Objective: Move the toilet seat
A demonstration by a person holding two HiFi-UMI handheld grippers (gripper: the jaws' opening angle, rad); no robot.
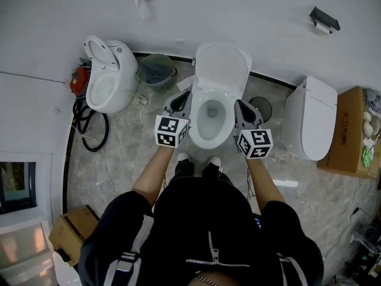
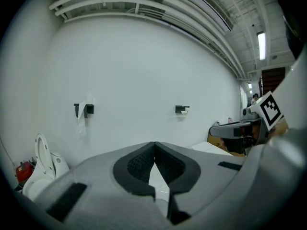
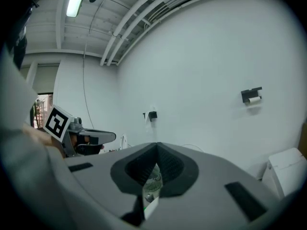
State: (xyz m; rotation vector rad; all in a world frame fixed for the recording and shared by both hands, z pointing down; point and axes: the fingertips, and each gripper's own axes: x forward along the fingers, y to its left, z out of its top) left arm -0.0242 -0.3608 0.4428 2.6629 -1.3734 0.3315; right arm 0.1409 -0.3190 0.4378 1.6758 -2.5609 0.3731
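**ITEM: toilet seat** (image 1: 221, 67). White seat/lid unit, upright against the wall at the floor's back edge, ctr, over the open bowl (image 1: 211, 124). Can't tell if the ring is up w/ the lid or flat on the rim.

**Handling (est.):** rigid plastic, prob. light, and glossy, so slippery. It's hinged at the rear, so it'll swing rather than lift, and it may drop hard once past balance. Take it by the free edge, now uppermost, or by a side edge near it. The thin rim suits a pinch. Keep off the hinge.

**L tongs** (image 1: 179, 103): just beside the bowl's left flank, closed tight, nothing in them. You'll need to open up first.

**R tongs** (image 1: 244, 113): just beside the right flank, likewise closed and empty.

**Nearby:**
- green basket (image 1: 156, 71), at the back edge beside the bowl
- second toilet (image 1: 110, 76), beyond the basket, lid up
- third toilet (image 1: 314, 118), on the other side, lid down
- cardboard box (image 1: 348, 130), at the floor's right edge
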